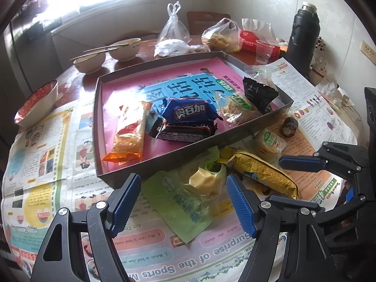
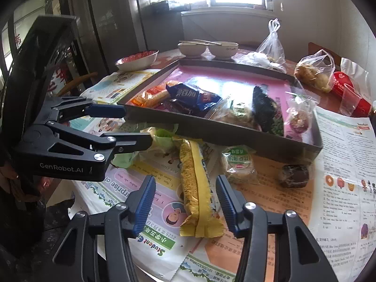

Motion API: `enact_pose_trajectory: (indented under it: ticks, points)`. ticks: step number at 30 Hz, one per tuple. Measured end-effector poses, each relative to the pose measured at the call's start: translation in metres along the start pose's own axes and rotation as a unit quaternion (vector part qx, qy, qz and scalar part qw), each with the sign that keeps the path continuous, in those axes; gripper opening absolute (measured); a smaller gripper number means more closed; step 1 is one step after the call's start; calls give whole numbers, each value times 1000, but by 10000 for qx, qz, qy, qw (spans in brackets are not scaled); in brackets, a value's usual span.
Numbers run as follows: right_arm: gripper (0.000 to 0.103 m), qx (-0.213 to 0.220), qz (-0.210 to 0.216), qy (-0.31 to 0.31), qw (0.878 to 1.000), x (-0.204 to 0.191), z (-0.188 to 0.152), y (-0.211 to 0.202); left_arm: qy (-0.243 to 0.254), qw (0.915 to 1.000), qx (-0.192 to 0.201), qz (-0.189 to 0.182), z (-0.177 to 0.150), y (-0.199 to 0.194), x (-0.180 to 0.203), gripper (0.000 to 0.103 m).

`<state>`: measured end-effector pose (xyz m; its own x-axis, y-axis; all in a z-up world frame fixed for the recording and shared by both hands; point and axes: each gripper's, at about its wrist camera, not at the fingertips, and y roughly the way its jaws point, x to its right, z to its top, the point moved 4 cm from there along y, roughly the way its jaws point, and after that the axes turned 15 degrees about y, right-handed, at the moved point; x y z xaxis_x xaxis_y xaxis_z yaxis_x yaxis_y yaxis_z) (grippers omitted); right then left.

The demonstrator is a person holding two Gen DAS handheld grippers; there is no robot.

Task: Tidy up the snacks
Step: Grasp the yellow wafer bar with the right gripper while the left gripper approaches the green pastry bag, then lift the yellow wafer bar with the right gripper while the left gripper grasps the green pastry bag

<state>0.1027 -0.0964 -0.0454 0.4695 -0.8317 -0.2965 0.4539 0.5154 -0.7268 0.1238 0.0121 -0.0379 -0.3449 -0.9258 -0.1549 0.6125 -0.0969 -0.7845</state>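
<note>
A grey tray [image 1: 164, 159] with a pink liner holds several snacks: an orange pack [image 1: 128, 132], a blue pack [image 1: 188, 112], a dark pack [image 1: 257, 90]. On the newspaper in front lie a green packet [image 1: 185, 199], a long yellow packet [image 1: 263, 172], a round green-labelled cake [image 1: 270, 141] and a dark round sweet [image 1: 289, 127]. My left gripper [image 1: 183, 202] is open, its jaws on either side of the green packet, just above it. My right gripper [image 2: 185, 206] is open around the near end of the yellow packet [image 2: 197, 188]. The tray also shows in the right wrist view [image 2: 235, 138].
Behind the tray stand two bowls with chopsticks [image 1: 105, 55], a red-rimmed bowl [image 1: 37, 104], plastic bags [image 1: 174, 35], a red box [image 1: 256, 43], a clear cup [image 1: 264, 51] and a black flask [image 1: 303, 35]. Newspaper [image 1: 47, 164] covers the table.
</note>
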Motion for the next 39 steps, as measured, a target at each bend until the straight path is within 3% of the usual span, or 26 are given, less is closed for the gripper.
enact_pose_trajectory:
  ticks: [10, 23, 34, 37, 39]
  points:
    - [45, -105, -134, -169, 9997, 0, 3, 20, 124, 9998, -70, -101, 1, 15, 3, 77]
    - [21, -44, -242, -279, 9993, -1, 6, 27, 152, 9987, -47, -489, 1, 26, 10, 77]
    - [20, -89, -116, 21, 9999, 6, 4, 19, 80, 9976, -23, -686, 0, 30, 10, 76]
    - [20, -105, -47, 194, 9997, 11, 5, 18, 65, 9978, -17, -665, -1, 30, 9, 66]
    - [19, -97, -23, 274, 9996, 13, 6, 16, 42, 9977, 2, -677, -1, 29, 9, 65]
